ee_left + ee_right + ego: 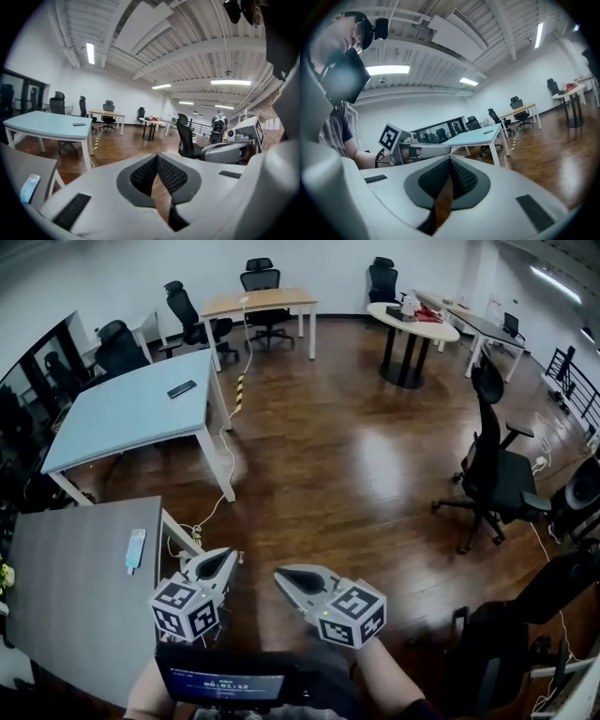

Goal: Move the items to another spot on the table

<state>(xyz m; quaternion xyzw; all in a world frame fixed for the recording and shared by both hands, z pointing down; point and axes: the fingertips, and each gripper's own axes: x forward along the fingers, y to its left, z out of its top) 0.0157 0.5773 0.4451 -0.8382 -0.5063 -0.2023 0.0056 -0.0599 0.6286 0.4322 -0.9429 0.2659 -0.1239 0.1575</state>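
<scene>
The white left gripper and white right gripper are hovering closed and empty. Left of the left gripper, a slim pale-blue flat device is lying on the grey rectangular table; probably light, stiff, slick, it is inviting a pinch across its 2 long edges.

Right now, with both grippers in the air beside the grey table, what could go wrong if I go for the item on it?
The left gripper and right gripper both have shut, empty jaws. Reaching in like that could nudge the slim item, which lies near the edge of the grey table, onto the floor. A white cable trails on the floor towards the table's corner, so stepping closer may snag it.
</scene>
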